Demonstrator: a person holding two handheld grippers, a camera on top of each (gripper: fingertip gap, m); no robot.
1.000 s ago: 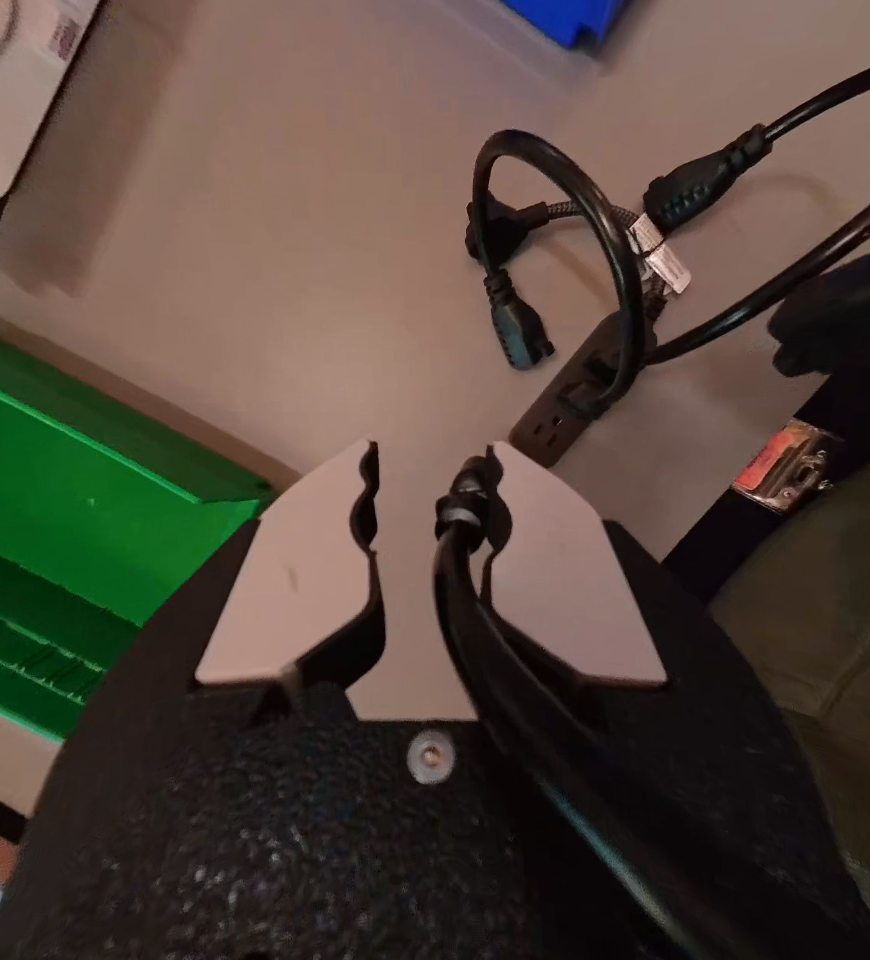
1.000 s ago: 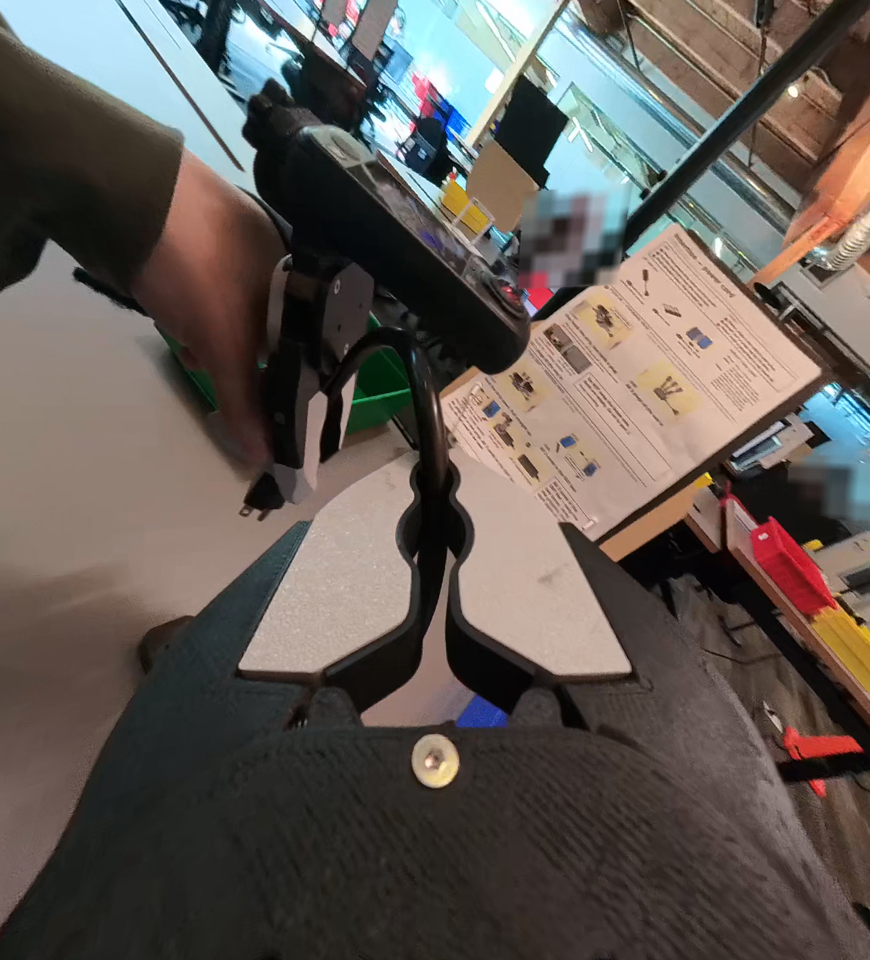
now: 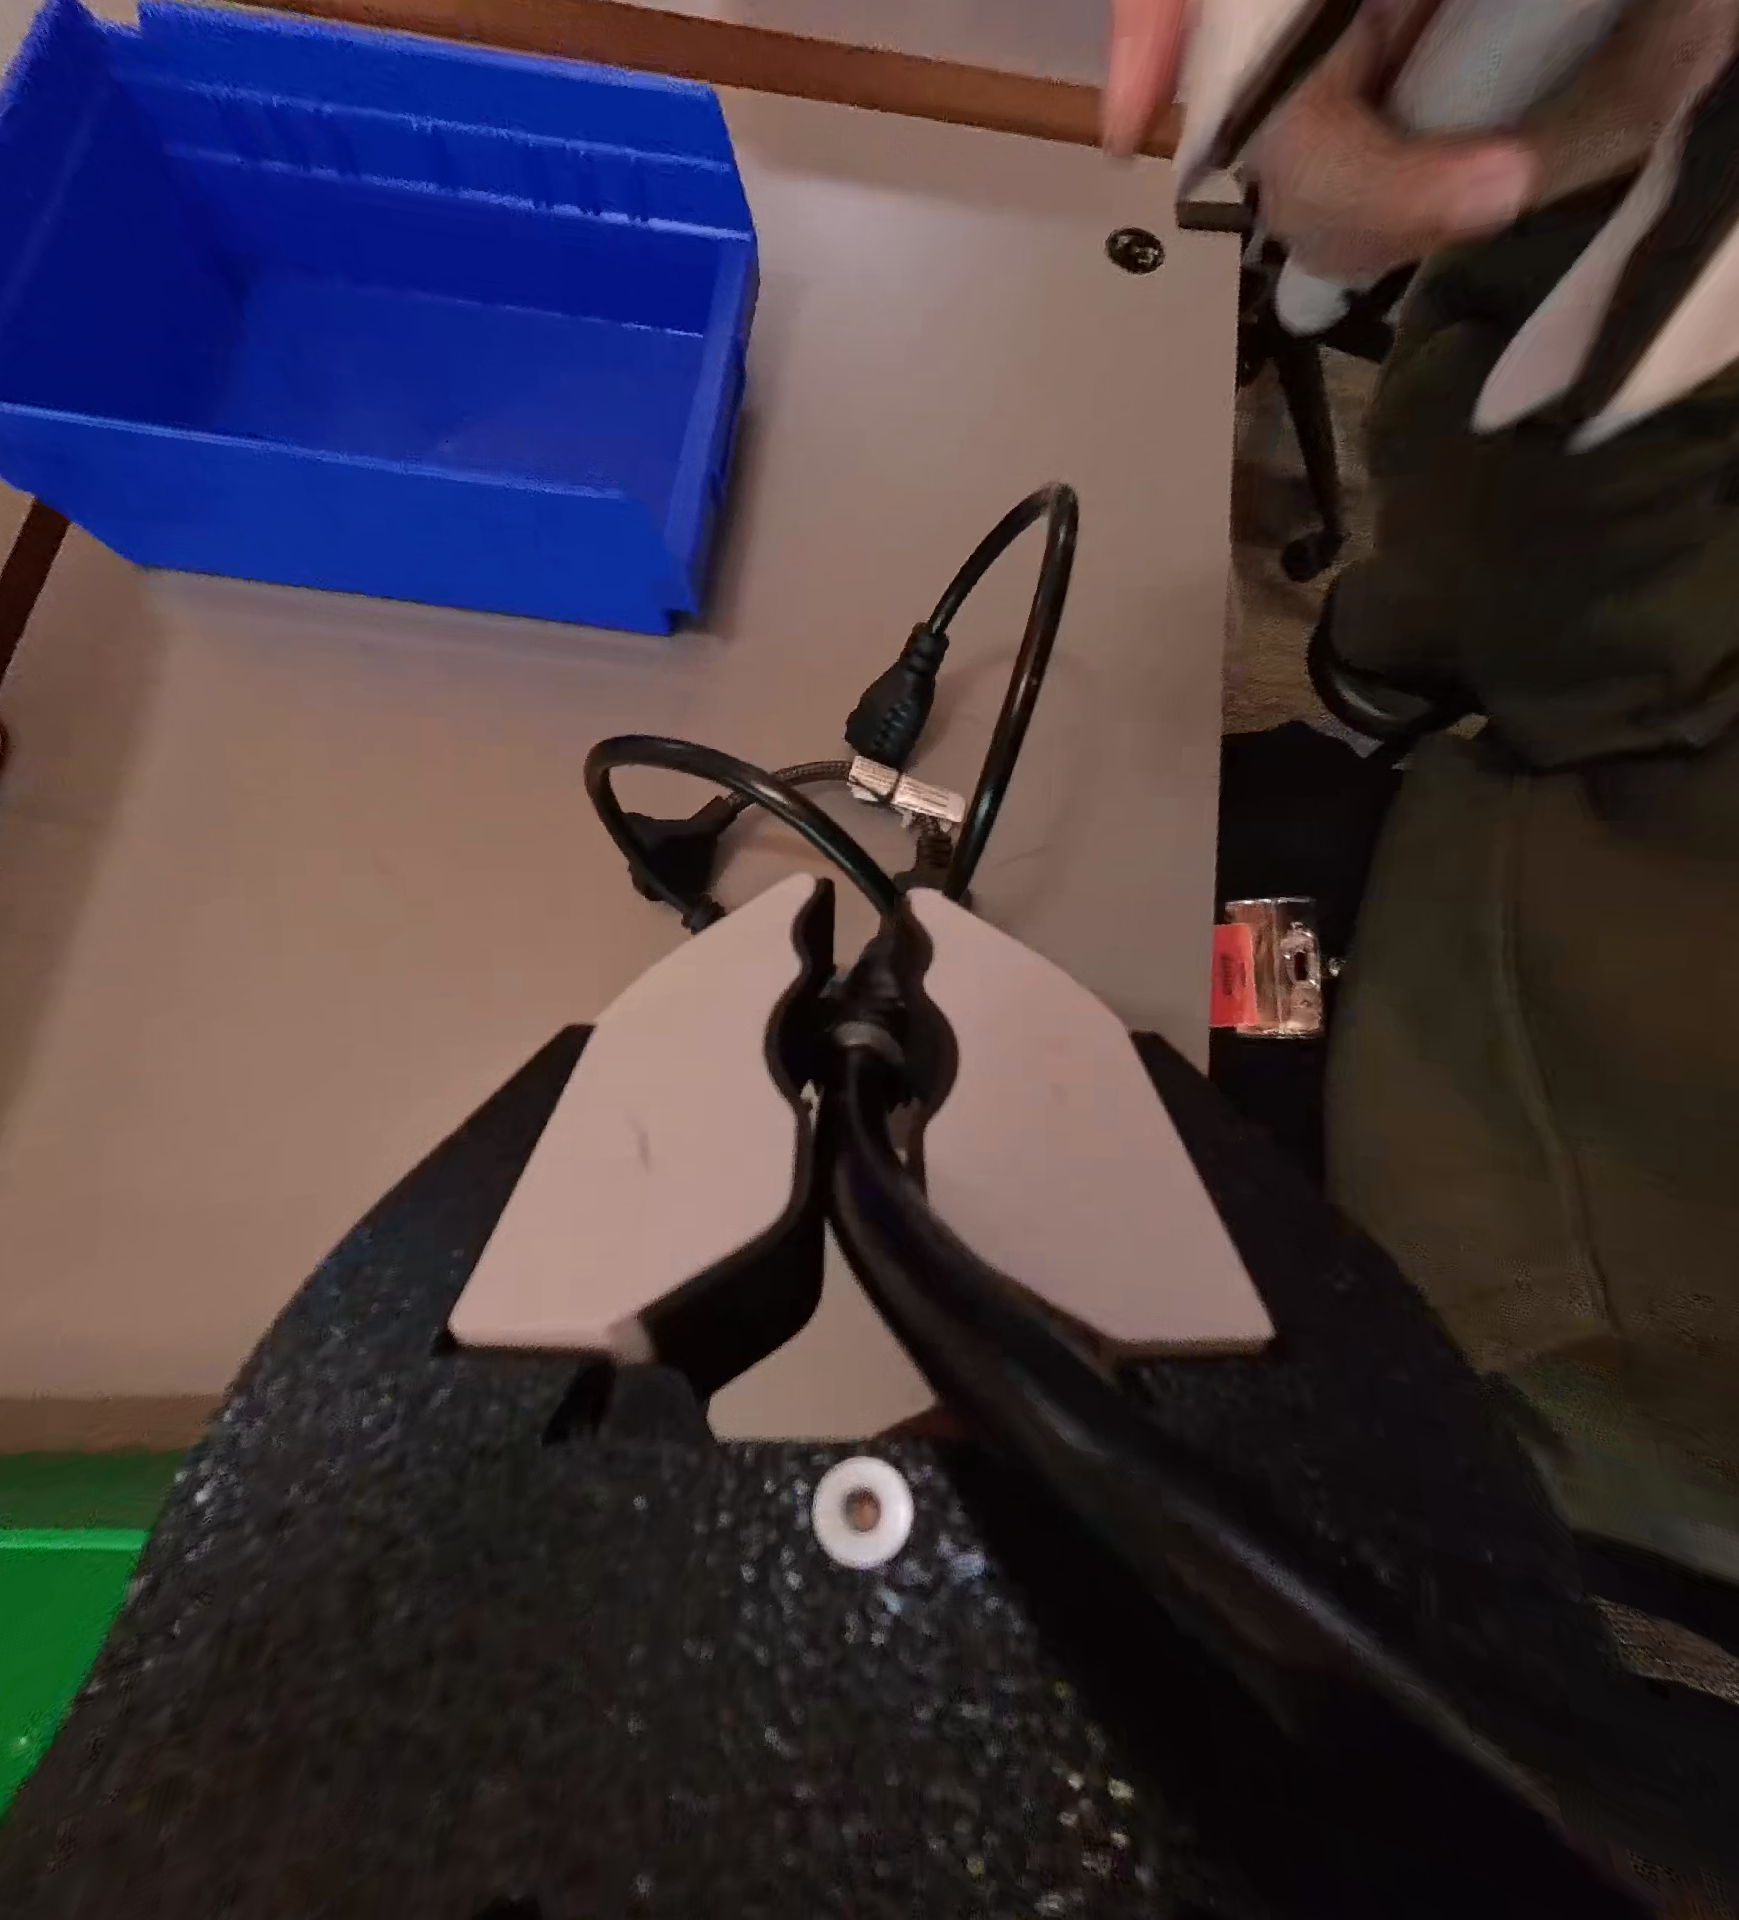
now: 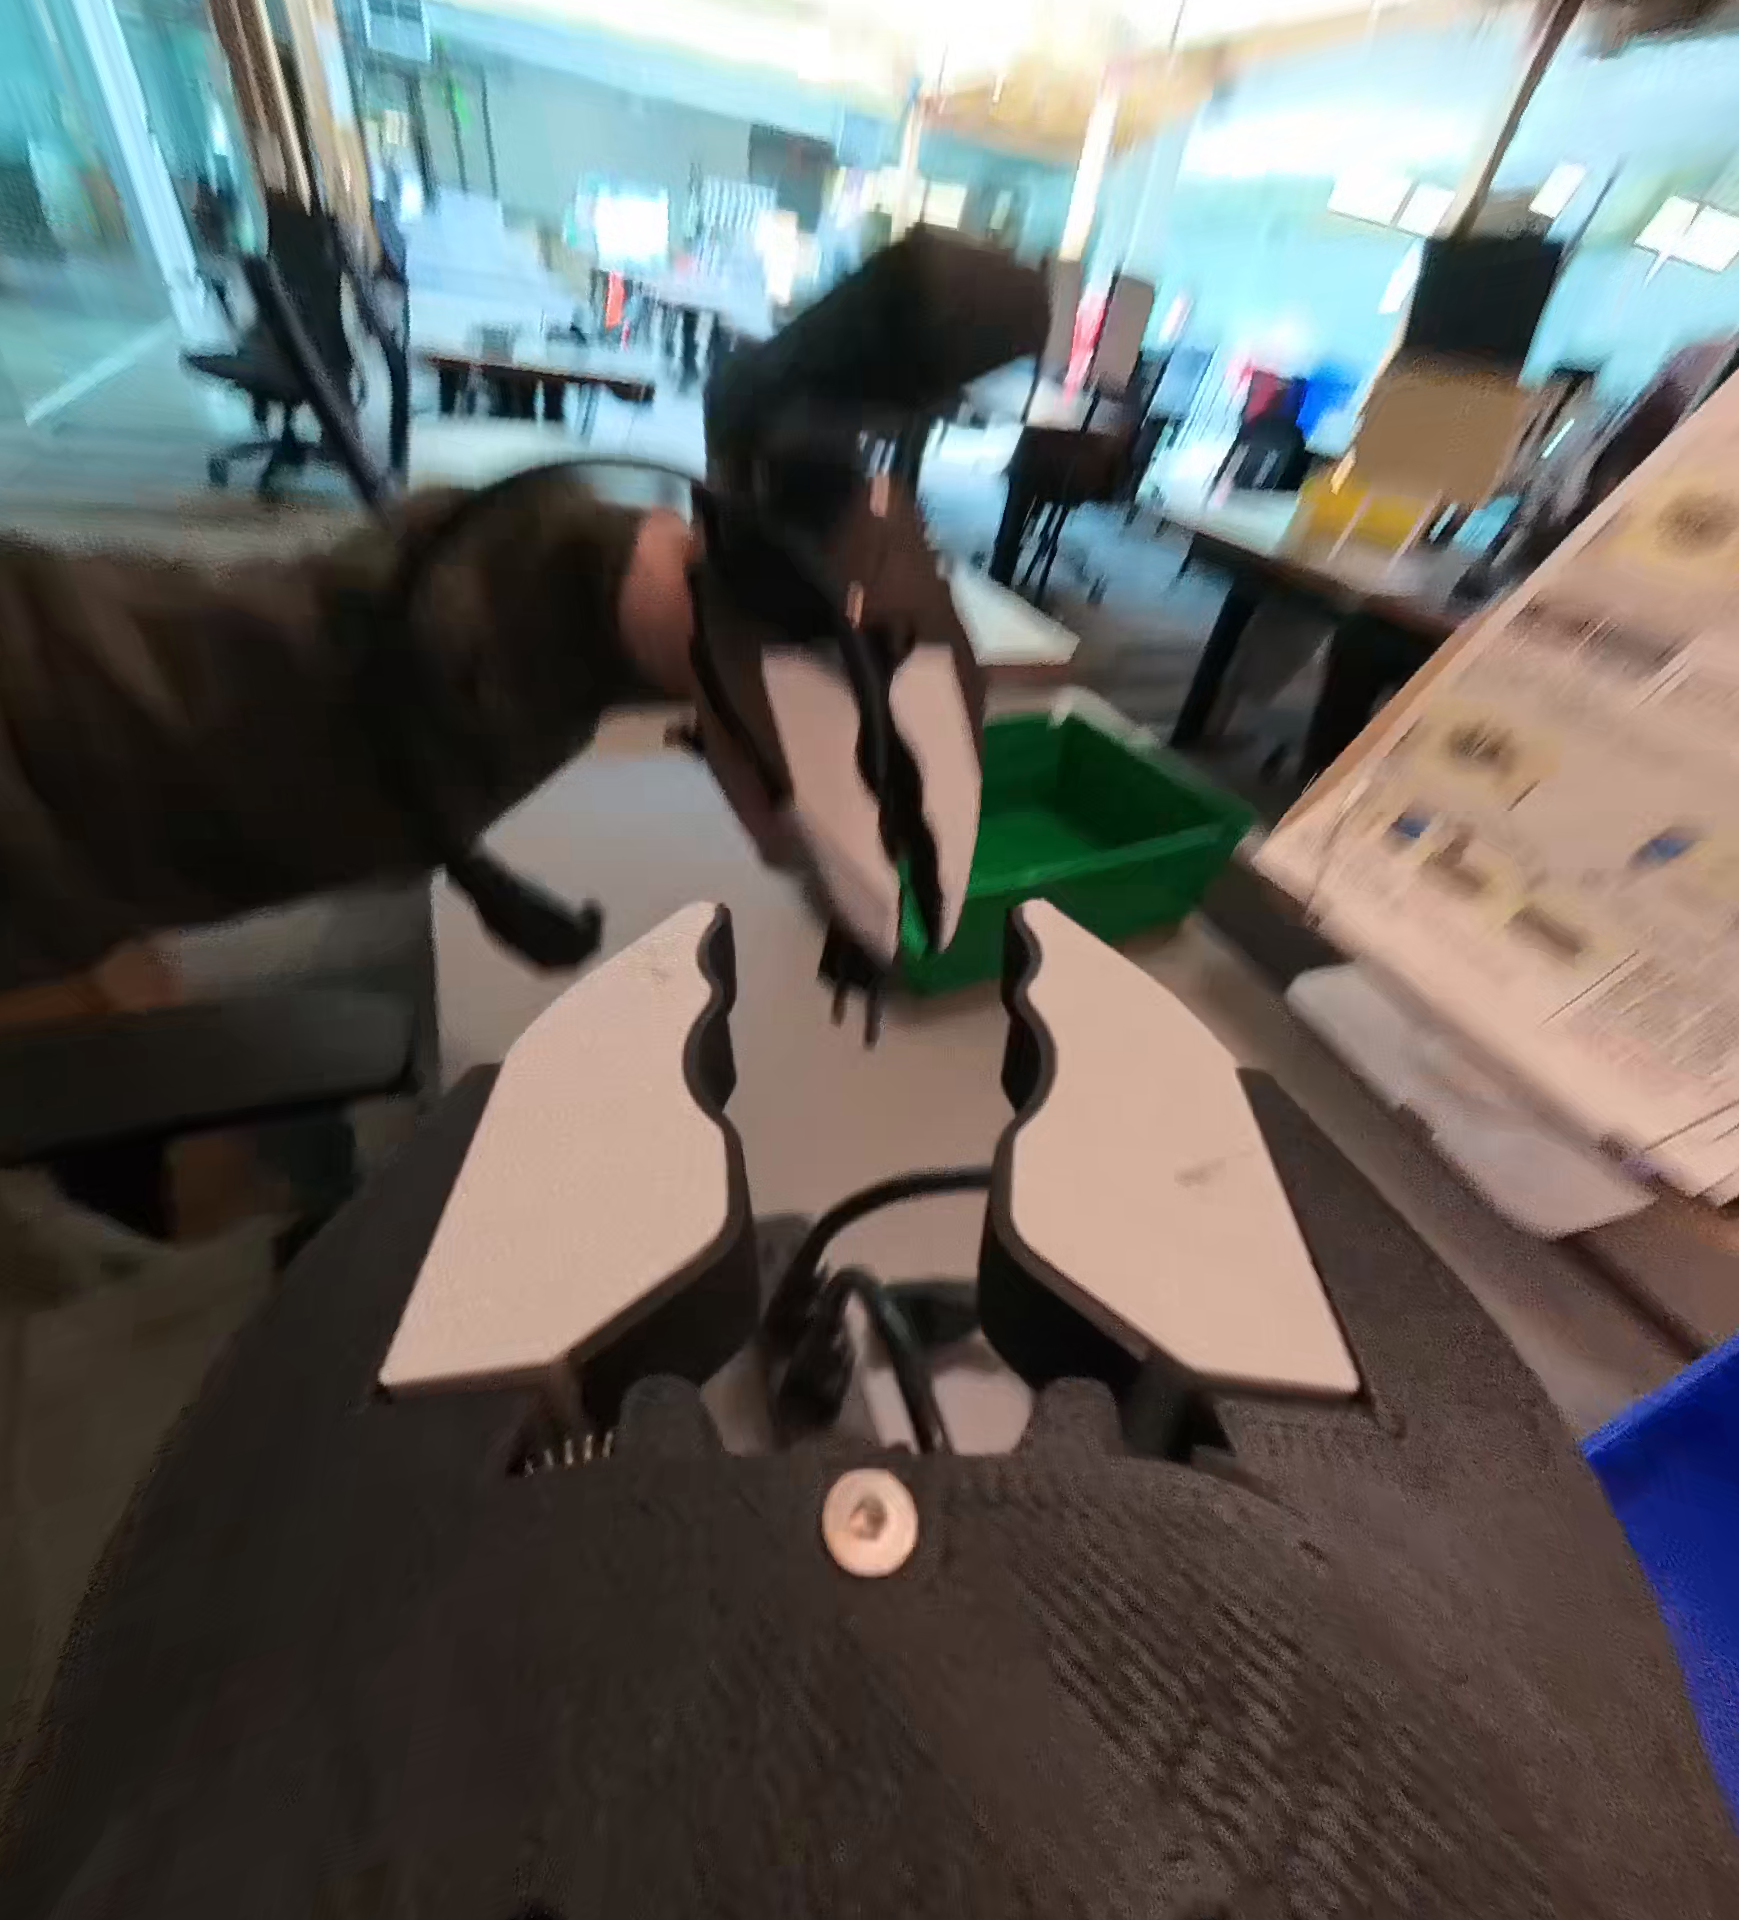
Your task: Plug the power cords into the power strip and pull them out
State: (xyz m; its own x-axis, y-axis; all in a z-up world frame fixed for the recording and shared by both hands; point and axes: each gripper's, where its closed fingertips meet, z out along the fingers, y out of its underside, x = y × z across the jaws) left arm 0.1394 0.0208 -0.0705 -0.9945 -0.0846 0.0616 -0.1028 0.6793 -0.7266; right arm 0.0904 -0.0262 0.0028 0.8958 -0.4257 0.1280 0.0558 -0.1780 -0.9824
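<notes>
My left gripper (image 3: 865, 920) is shut on a black power cord (image 3: 875, 1023) just behind its plug, and the cord trails back to the lower right. In the right wrist view the left gripper (image 4: 896, 831) hangs over the table with the plug's prongs (image 4: 849, 1003) poking out below its fingers. More black cords and plugs (image 3: 891, 707) lie tangled on the table beyond it, and its fingers hide the power strip. My right gripper (image 4: 870, 935) is open and empty, with cords (image 4: 844, 1309) on the table below it. It shows blurred in the left wrist view (image 3: 1623, 260).
A blue bin (image 3: 325, 343) stands at the back left of the grey table (image 3: 325, 935). A green bin (image 4: 1073, 831) sits beyond the left gripper. A tilted instruction sheet (image 4: 1623, 779) stands on the right. The table's edge (image 3: 1226, 623) and the person's clothing are close by. Left tips to right tips: about 10 cm.
The right gripper has opened and let go of the cord. The left gripper has closed on the cord and swung toward the blue bin. Both views have shifted.
</notes>
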